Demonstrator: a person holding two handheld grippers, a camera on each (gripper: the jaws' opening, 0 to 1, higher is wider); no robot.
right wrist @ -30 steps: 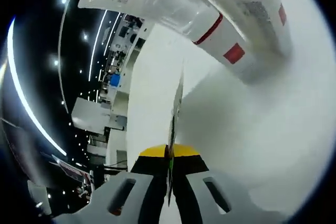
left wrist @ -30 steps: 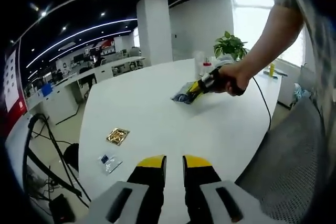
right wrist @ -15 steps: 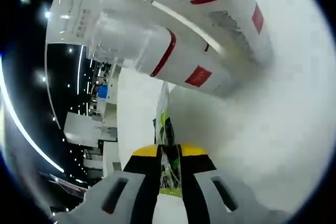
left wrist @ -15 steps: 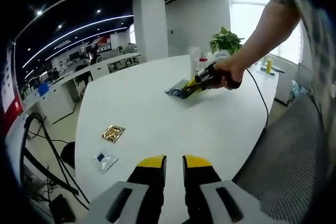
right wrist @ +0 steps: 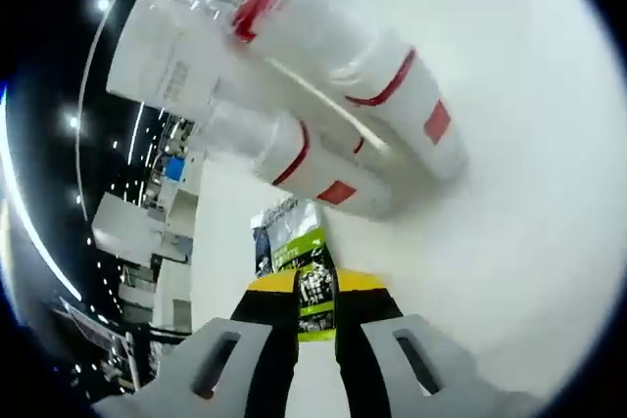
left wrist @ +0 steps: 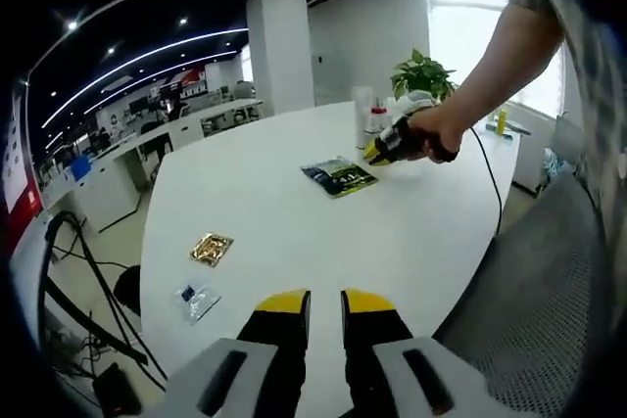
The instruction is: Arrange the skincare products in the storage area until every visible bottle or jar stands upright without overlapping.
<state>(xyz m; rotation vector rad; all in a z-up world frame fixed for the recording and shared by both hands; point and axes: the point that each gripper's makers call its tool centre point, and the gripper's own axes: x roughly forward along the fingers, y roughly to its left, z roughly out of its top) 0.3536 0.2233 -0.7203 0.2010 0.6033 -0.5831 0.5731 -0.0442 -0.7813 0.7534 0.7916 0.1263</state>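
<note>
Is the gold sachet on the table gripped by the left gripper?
No. The gold sachet lies free on the white table, well ahead of the left gripper, whose jaws hold nothing.

Open-plan office: white pillar (left wrist: 280, 51) beyond white table (left wrist: 294, 212); bright window (left wrist: 470, 31) right of pillar; ceiling light strips (left wrist: 147, 61) left; potted plant (left wrist: 423, 75) beside window.

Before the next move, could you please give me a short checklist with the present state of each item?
1. Green sachet lying flat on the white table: ok.
2. Right gripper let go of the sachet: cannot tell; the sachet lies between its fingers.
3. Left gripper free, nothing between its fingers: ok.
4. White bottles upright: cannot tell in the tilted right gripper view.
5. Gold sachet and small blue sachet apart, not overlapping: ok.
</note>
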